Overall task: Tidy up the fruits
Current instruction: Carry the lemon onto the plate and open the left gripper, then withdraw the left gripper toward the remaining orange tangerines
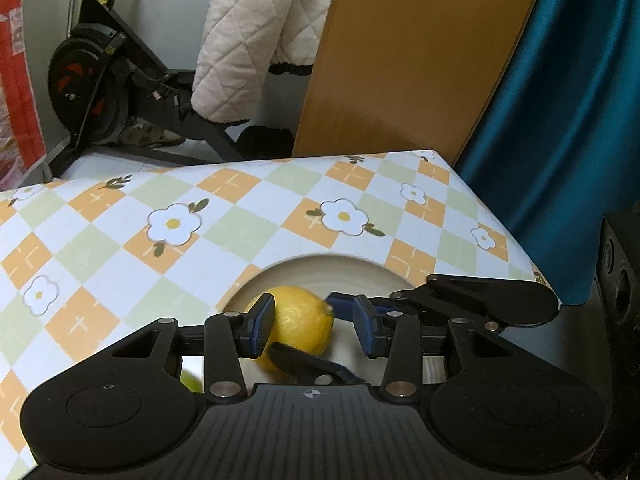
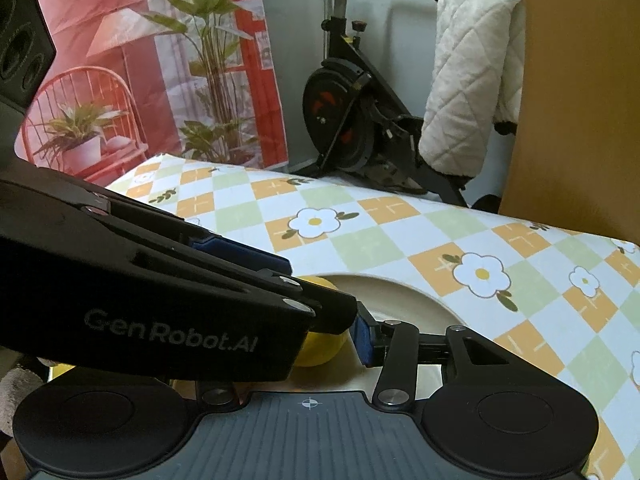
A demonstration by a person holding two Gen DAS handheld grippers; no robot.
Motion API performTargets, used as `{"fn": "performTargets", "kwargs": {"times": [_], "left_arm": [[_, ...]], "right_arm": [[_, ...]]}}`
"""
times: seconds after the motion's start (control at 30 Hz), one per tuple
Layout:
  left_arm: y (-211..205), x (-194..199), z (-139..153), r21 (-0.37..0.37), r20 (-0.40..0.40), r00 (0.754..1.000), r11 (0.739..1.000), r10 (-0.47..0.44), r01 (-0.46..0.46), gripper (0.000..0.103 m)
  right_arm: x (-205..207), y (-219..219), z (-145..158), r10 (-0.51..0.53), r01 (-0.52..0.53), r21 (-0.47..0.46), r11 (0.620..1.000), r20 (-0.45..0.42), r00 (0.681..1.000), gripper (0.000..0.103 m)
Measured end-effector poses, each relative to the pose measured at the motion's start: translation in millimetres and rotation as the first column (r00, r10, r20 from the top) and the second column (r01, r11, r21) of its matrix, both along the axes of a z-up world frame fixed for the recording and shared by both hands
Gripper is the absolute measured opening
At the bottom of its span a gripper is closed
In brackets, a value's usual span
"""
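Note:
A yellow lemon (image 1: 302,320) (image 2: 324,348) lies on a cream plate (image 1: 320,264) (image 2: 400,286) on the flowered tablecloth. My left gripper (image 1: 314,320) straddles the lemon. Its left pad is against the peel, and bare plate shows between the fruit and its right pad, so it is open. My right gripper (image 1: 310,328) comes in from the right. One blue pad sits at the lemon's right end and the other finger lies under its near side. In the right wrist view the left gripper (image 2: 320,286) crosses over and hides the left finger of the right gripper (image 2: 316,344).
A green fruit (image 1: 192,380) peeks out below the left gripper's left finger. The checked tablecloth (image 1: 180,248) stretches left and forward. Beyond the table stand an exercise bike (image 2: 352,120), a quilted white jacket (image 1: 256,40), a wooden board (image 1: 400,60) and a blue curtain (image 1: 560,100).

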State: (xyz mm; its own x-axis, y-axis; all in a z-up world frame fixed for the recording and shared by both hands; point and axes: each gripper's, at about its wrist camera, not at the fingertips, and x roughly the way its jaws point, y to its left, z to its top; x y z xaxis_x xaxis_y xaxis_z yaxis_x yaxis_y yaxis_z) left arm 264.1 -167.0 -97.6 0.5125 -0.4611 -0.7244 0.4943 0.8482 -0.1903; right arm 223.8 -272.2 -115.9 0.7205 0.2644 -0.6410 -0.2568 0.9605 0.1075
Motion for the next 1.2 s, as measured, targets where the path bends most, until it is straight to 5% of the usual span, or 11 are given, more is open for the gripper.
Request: {"fn": "performTargets", "kwargs": {"times": [0.63,1.2], "left_arm": [[51,-66,30,0.048,0.066,0.992,0.993,0.104,-0.108,0.046],[101,-119,27,0.039,0.075,0.988,0.990,0.132,-0.135,0.046]], "right_arm": [[-77,17,37,-0.035,0.035,-0.025,0.999,0.017,0.999,0.043],[-142,46,29,-0.056,0.056,0.018,0.998,0.011,0.998,0.043]]}}
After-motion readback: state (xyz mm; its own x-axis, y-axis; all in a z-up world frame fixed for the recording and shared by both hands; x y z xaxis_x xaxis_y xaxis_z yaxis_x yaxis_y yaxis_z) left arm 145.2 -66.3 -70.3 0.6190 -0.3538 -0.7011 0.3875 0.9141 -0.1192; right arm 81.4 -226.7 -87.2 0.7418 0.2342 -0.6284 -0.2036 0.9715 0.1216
